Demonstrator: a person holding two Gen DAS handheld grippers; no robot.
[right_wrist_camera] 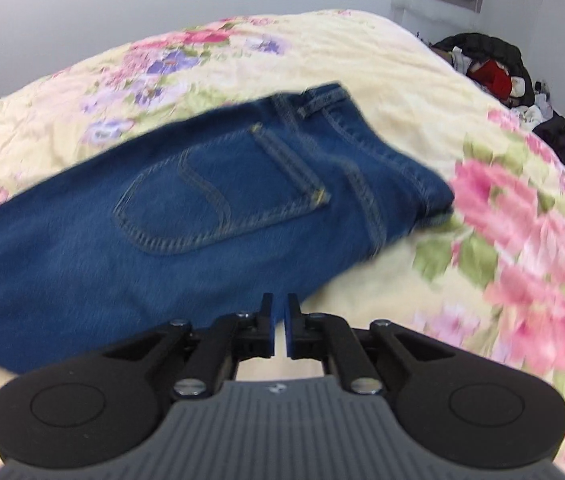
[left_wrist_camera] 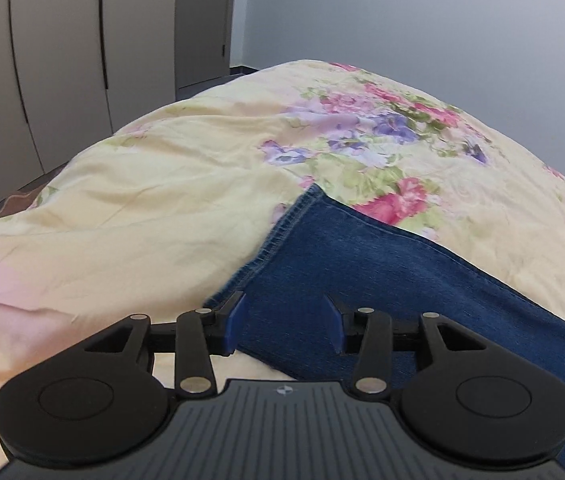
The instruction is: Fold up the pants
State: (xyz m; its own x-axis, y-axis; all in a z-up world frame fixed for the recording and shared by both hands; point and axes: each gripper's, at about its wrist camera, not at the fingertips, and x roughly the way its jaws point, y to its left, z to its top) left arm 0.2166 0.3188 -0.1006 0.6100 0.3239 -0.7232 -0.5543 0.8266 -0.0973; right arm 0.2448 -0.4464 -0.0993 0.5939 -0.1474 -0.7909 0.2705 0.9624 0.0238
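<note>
- Here, the pants (right_wrist_camera: 186, 208) are lying on the bed (left_wrist_camera: 142, 200), on its pale floral cover, already doubled lengthwise so that one back pocket (right_wrist_camera: 218, 196) is facing up and the waistband (right_wrist_camera: 318, 100) is pointing toward the far side in the right wrist view.
- In the left wrist view, the hem (left_wrist_camera: 278, 236) of the stacked legs is reaching toward the middle of the bed, and the denim is running back underneath the tool.
- The left tongs (left_wrist_camera: 282, 326) are hovering spread wide over the leg fabric near the hem, with nothing between the blue pads; whether they are touching the cloth cannot be told.
- The right tongs (right_wrist_camera: 280, 326) are nearly pressed together, a thin gap showing, and are sitting at the near edge of the seat area; whether any denim is being pinched there cannot be told.
- Judging by this, the lengthwise fold looks done and the crosswise fold is the step in hand.
- The next move is probably calling for the left tongs to be closing on both layers at the hem, then carrying it over toward the waistband while keeping the edges aligned.
</note>
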